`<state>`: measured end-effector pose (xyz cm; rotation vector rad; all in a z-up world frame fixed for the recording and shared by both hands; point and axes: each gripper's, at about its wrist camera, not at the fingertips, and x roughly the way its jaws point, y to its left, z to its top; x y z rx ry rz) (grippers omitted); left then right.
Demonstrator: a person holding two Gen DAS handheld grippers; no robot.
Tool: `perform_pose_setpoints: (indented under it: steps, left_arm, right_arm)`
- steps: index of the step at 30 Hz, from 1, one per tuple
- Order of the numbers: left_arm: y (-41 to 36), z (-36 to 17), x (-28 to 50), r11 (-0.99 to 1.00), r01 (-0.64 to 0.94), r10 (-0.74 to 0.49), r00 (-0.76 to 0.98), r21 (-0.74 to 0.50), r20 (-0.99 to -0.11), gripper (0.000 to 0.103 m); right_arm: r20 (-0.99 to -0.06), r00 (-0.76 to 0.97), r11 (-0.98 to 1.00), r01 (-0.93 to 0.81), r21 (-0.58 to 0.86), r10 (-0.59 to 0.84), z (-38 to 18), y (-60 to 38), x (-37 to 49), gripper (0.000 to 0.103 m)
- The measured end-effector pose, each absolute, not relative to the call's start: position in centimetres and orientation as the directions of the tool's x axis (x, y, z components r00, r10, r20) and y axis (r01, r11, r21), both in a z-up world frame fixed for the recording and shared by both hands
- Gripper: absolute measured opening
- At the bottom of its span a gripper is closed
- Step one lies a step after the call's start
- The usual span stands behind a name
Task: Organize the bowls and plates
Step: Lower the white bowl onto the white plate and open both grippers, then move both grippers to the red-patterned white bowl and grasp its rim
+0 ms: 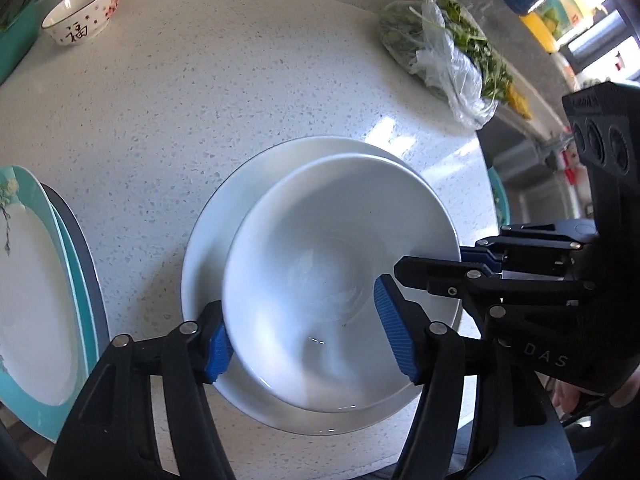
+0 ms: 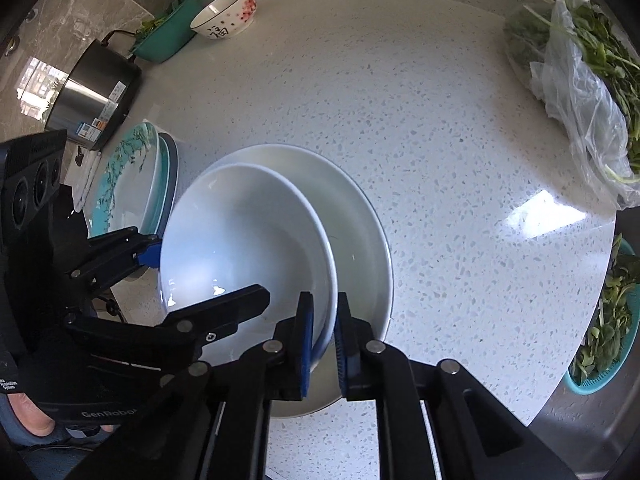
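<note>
A white bowl (image 1: 320, 280) (image 2: 240, 248) sits inside a larger white bowl (image 1: 224, 208) (image 2: 360, 232) on the speckled counter. My right gripper (image 2: 324, 344) (image 1: 464, 260) is shut on the inner bowl's rim, one pad inside and one outside. My left gripper (image 1: 304, 336) is open, with one pad outside the inner bowl's left wall and one pad inside the bowl; it shows at the left of the right wrist view (image 2: 148, 256). A stack of teal-rimmed plates (image 1: 36, 292) (image 2: 136, 176) lies to the left. A small flowered bowl (image 1: 82, 10) (image 2: 226, 8) stands far back.
A plastic bag of greens (image 1: 444, 52) (image 2: 584, 92) lies at the right back. A steel pot (image 2: 96, 92) and a teal tub (image 2: 168, 36) stand at the left back. A teal colander of greens (image 2: 608, 320) sits past the counter's right edge.
</note>
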<state>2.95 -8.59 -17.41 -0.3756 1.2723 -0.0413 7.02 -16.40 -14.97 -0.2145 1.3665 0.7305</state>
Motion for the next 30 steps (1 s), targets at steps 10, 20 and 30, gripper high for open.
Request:
perform_pose_setpoints:
  steps: [10, 20, 30]
  left_arm:
    - [-8.3, -16.9, 3.1, 0.934, -0.175, -0.243, 0.33, -0.312, -0.912, 0.072]
    - [-7.1, -13.5, 1.9, 0.926, -0.183, -0.244, 0.379, -0.331, -0.893, 0.101]
    - [3.1, -2.6, 0.0, 0.947, -0.201, -0.098, 0.564, -0.251, -0.82, 0.103]
  right_arm:
    - [-0.936, 0.068, 0.776, -0.582, 0.243, 0.345, -14.0, -16.9, 6.9, 0.017]
    - [-0.886, 0.059, 0.759, -0.544, 0.357, 0.46, -11.1, -19.5, 7.5, 0.055]
    - [-0.662, 0.054, 0.618, -0.424, 0.663, 0.747, -6.6, -20.5, 14.0, 0.085]
